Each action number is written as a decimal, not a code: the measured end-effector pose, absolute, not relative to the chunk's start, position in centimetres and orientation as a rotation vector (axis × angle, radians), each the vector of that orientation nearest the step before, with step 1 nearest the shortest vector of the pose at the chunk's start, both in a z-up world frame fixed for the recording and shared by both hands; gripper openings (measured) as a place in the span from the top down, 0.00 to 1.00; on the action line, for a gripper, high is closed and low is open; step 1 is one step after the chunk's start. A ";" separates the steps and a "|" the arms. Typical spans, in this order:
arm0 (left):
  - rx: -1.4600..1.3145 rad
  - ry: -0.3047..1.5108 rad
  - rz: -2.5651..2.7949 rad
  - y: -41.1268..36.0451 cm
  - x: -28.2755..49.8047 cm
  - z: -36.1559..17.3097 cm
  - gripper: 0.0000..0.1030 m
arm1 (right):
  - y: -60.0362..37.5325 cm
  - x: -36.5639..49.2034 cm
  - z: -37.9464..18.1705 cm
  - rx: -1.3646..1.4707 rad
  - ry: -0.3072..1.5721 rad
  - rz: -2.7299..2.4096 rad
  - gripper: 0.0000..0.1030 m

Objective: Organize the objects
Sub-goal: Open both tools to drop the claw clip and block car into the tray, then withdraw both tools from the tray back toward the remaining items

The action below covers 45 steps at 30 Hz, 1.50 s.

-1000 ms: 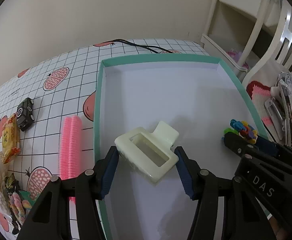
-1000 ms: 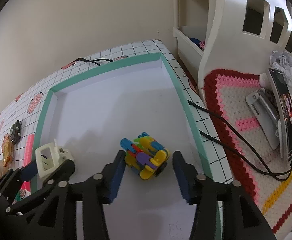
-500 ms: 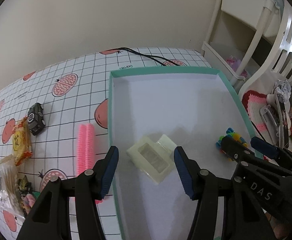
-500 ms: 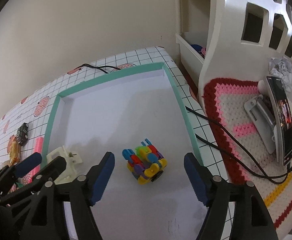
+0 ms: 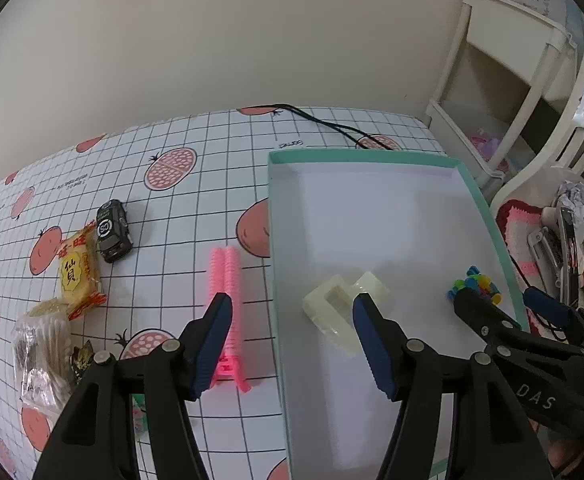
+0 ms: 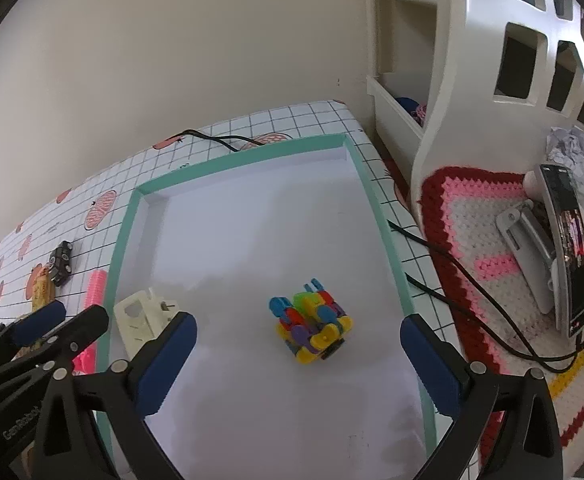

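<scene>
Table (image 5: 220, 160): white grid cloth with red fruit prints, filling the left and centre of the left wrist view.
Tray (image 5: 270, 216): shallow, teal rim, white floor, centre-right of the left wrist view; centre of the right wrist view (image 6: 126, 224).
Left gripper (image 5: 292, 312): bottom centre of its own view, jaws spread wide, gripping nothing; one blue pad over the pink comb, the other over the clip.
Right gripper (image 6: 298, 330): bottom of its own view, jaws spread very wide, holding nothing; the block toy sits between the pads, apart from both.
Hair clip (image 5: 332, 312): pale cream, lying on the tray floor near its left rim; lower left of the tray in the right wrist view (image 6: 140, 316).
Pink comb (image 5: 226, 272): on the cloth just left of the tray rim.
Block toy (image 6: 312, 322): many-coloured, on the tray floor, right of centre.
Snack packet (image 5: 77, 270): yellow, left on the cloth.
Toy car (image 5: 112, 230): black, touching the packet's upper right.
</scene>
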<state>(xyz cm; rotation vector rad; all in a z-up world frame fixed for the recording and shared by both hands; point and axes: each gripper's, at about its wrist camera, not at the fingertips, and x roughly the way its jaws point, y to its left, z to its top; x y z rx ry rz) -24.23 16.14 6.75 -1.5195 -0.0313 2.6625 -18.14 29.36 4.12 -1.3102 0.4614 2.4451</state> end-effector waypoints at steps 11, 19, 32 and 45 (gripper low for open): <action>-1.558 -0.044 2.726 14.8 -24.0 6.5 0.12 | 29.2 -18.1 4.1 -1.302 0.447 2.448 0.00; -1.594 -0.047 2.782 13.6 -23.7 6.3 0.00 | 28.8 -18.3 4.0 -1.327 0.388 2.439 0.00; -1.565 -0.137 2.809 11.5 -22.8 7.9 0.00 | 26.5 -18.8 4.9 -1.360 0.360 2.494 0.00; -1.595 -0.283 2.949 2.5 -20.2 10.9 0.00 | 20.6 -19.9 8.3 -1.299 0.421 2.675 0.00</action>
